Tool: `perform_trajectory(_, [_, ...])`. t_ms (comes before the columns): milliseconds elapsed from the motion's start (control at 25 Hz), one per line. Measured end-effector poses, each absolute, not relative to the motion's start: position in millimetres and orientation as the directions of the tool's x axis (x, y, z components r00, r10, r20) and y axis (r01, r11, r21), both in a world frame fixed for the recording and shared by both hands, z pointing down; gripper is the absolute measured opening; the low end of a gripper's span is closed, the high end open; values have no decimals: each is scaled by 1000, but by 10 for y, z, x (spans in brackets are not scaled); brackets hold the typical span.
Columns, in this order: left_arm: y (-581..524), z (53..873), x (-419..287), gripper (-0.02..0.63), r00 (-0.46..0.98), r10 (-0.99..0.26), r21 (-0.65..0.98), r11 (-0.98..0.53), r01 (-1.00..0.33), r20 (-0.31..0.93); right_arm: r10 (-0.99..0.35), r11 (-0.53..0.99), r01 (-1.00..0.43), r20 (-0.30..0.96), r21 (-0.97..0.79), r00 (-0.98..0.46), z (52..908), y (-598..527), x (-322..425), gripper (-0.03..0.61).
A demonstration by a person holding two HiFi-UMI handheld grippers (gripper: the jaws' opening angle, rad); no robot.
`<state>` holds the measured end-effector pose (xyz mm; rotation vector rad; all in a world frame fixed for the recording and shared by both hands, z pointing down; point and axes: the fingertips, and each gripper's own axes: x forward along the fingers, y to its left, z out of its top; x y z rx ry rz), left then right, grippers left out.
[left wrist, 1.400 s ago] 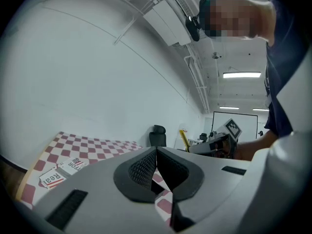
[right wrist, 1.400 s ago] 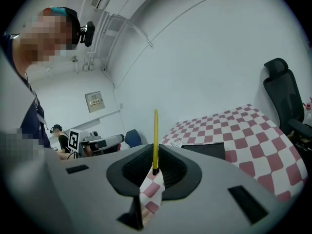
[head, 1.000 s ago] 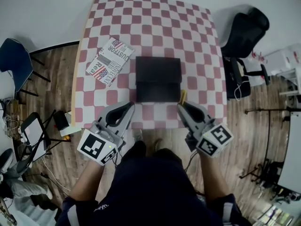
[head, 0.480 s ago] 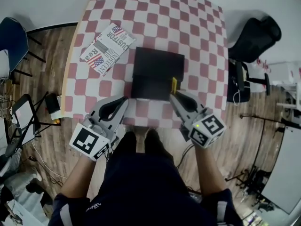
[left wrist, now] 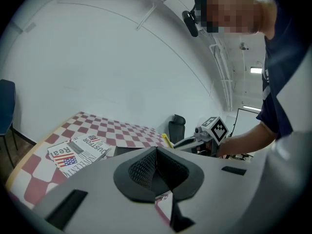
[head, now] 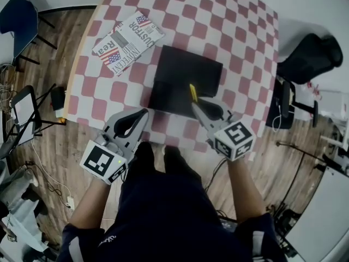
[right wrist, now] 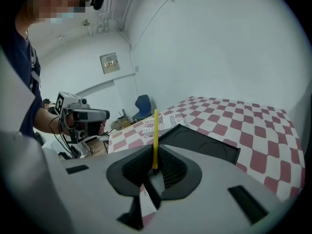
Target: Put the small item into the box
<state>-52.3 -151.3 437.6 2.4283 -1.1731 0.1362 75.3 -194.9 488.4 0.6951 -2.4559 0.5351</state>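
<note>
A flat black box (head: 182, 75) lies shut on the red-and-white checked table (head: 234, 31). My right gripper (head: 194, 103) is shut on a thin yellow stick (head: 192, 92), which points up out of the jaws (right wrist: 155, 133). In the head view the stick's tip lies over the box's near right part. My left gripper (head: 144, 113) hangs at the table's near edge, just left of the box's near corner. Its jaws meet with nothing between them (left wrist: 156, 152). From the right gripper view the box (right wrist: 202, 141) lies just beyond the jaws.
A printed magazine (head: 128, 40) lies on the table to the left of the box. A black office chair (head: 308, 56) stands right of the table, a blue chair (head: 19, 12) at far left. Stands and cables sit on the wooden floor at left.
Both grippers have come forward and down toward the box. The yellow stick, earlier beside the box's near right corner, now lies over the box.
</note>
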Motion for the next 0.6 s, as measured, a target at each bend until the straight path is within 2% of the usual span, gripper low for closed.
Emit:
perform_trajectory(320, [-1501, 4497, -532, 34, 579, -765, 367, -472, -802, 281, -184, 909, -400, 748, -118, -638, 5460, -1867, 577, 52])
perform_trajectory(600, [-1462, 4658, -679, 34, 543, -788, 393, -420, -818, 289, -106, 953, -297, 846, -64, -523, 5916, -1817, 488, 52])
